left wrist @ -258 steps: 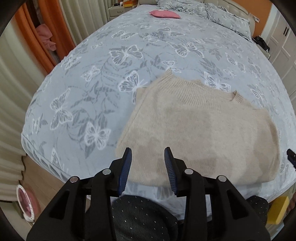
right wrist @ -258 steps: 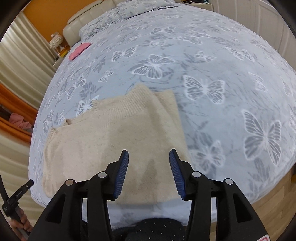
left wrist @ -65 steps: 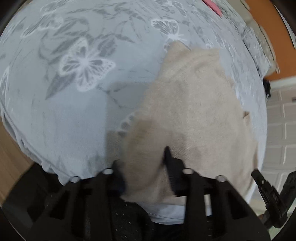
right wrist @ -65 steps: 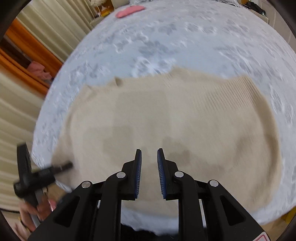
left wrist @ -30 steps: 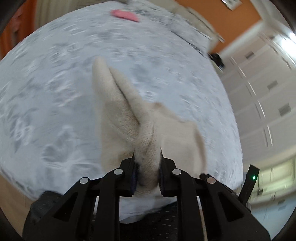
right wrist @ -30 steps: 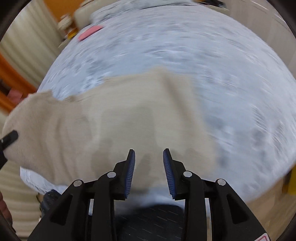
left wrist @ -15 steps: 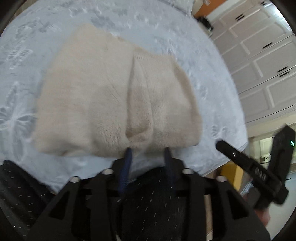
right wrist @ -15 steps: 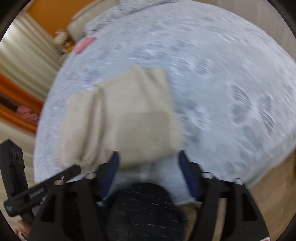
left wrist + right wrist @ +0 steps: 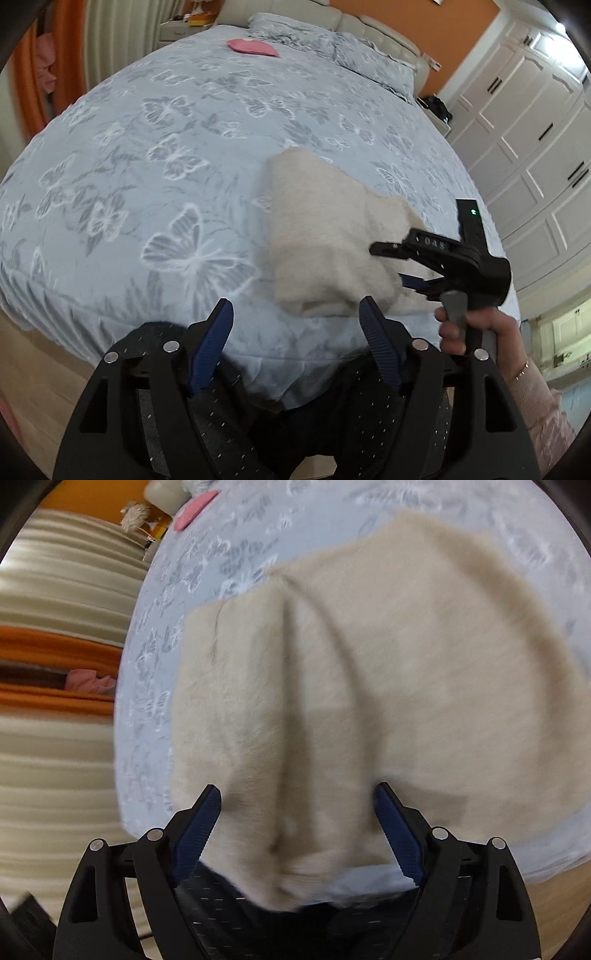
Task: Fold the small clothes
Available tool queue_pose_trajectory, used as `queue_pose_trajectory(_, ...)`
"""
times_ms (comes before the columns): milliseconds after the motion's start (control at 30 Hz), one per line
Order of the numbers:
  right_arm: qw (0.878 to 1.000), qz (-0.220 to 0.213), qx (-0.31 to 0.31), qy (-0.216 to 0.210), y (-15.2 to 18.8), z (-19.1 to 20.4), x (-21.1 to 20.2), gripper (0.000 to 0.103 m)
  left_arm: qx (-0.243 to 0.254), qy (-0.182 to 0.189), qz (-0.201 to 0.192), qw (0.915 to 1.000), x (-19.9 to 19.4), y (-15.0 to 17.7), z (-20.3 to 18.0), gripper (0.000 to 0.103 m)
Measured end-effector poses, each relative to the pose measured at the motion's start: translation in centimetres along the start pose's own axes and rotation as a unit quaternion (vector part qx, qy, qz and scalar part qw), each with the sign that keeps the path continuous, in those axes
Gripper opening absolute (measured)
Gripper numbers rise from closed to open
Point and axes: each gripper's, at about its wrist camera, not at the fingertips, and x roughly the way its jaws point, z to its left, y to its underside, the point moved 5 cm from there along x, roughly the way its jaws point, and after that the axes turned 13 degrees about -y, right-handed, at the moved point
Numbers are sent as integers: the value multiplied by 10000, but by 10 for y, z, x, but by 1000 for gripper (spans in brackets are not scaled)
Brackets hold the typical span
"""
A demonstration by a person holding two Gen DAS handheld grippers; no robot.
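A beige knit sweater [image 9: 325, 240] lies folded in half near the foot edge of the bed. My left gripper [image 9: 295, 328] is open and empty, pulled back off the bed edge to the sweater's left. My right gripper [image 9: 297, 819] is open wide, its jaws on either side of the sweater's [image 9: 369, 672] near folded edge without gripping it. The right gripper also shows in the left wrist view [image 9: 410, 266], low over the sweater's right end. The right wrist view is blurred.
The bed has a grey butterfly-print cover [image 9: 166, 155]. A pink item [image 9: 253, 47] lies far up near the pillows [image 9: 332, 40]. White wardrobe doors [image 9: 528, 122] stand to the right. Orange and cream curtains [image 9: 55, 646] hang on the left. Wooden floor lies below the bed edge.
My left gripper carried the sweater's left end over to the right, let go and drew back. My right gripper opened wide and moved in close to the folded sweater.
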Motion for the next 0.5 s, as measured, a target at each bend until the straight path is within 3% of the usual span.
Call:
queue_pose_trajectory(33,9998,27,34,-172,3,8,6,83,-65,55,28,10000,0,3,5,69)
queue_pose_trajectory(100,9998,39,-42,-169,7,20,13,71,-141,79,80,9998,1,6,11,69)
queue_pose_trajectory(167,9991,149,-373,124,10,38,20,20,-198,127,131,9996,2,10,15,69)
queue_pose_trajectory(233,9966,120,-779,253,11,63,17,19,-211,144,175,9995,2,13,17,69)
queue_pose_trajectory(333,9875,-287,-1546,133,7,118,-17,17,-219,172,168,9995,0,15,19,69)
queue_pose_trajectory(433,9743,-840,-2089,-87,-1,160,-75,11,-228,147,149,9995,0,14,20,71)
queue_pose_trajectory(500,9660,-1212,-2280,-133,-5,167,-116,7,-232,138,150,9995,1,14,20,72)
